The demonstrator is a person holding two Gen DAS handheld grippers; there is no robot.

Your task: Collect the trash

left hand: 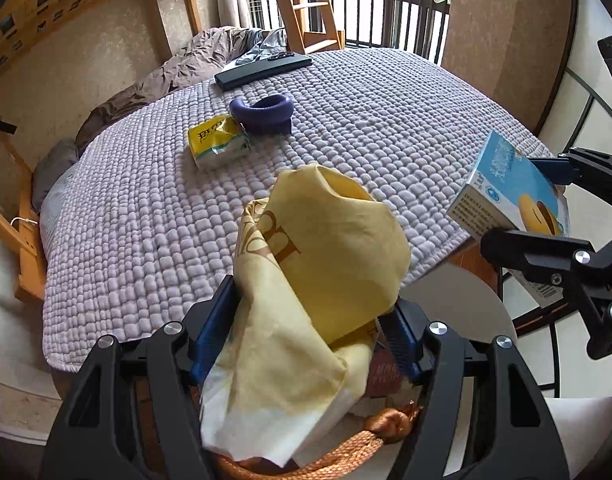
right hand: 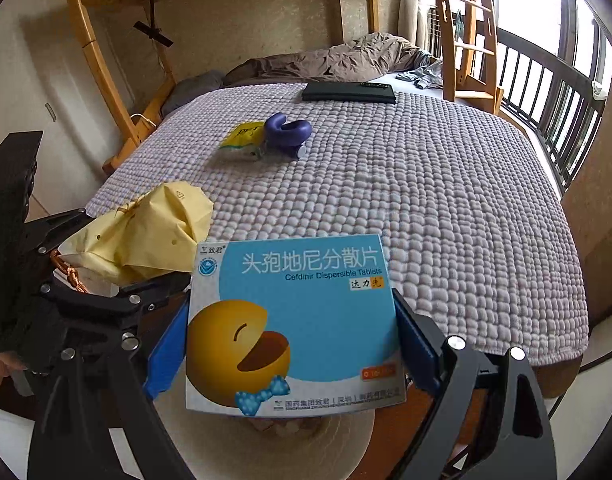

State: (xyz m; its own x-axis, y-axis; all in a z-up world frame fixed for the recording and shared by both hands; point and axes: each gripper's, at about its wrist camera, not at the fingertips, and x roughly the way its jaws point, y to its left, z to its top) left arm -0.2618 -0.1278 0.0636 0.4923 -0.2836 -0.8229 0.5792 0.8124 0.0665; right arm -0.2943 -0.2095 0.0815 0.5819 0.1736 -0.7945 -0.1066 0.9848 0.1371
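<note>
My left gripper (left hand: 310,320) is shut on a crumpled yellow paper bag (left hand: 318,264) and holds it over a woven orange basket (left hand: 370,444) at the bed's near edge. The bag also shows in the right wrist view (right hand: 145,232). My right gripper (right hand: 289,340) is shut on a blue medicine box (right hand: 293,320) with a yellow smiley face. The box also shows at the right of the left wrist view (left hand: 510,188). A yellow tissue pack (left hand: 217,142) lies on the quilt, touching a purple ring-shaped object (left hand: 265,114).
A lilac quilted cover (left hand: 386,140) spreads over the bed. A flat black case (left hand: 263,70) lies at its far side, next to a brown duvet (right hand: 346,56). A wooden ladder (left hand: 306,4) and dark railing (right hand: 554,92) stand beyond. A round white stool (left hand: 458,312) stands below the bed edge.
</note>
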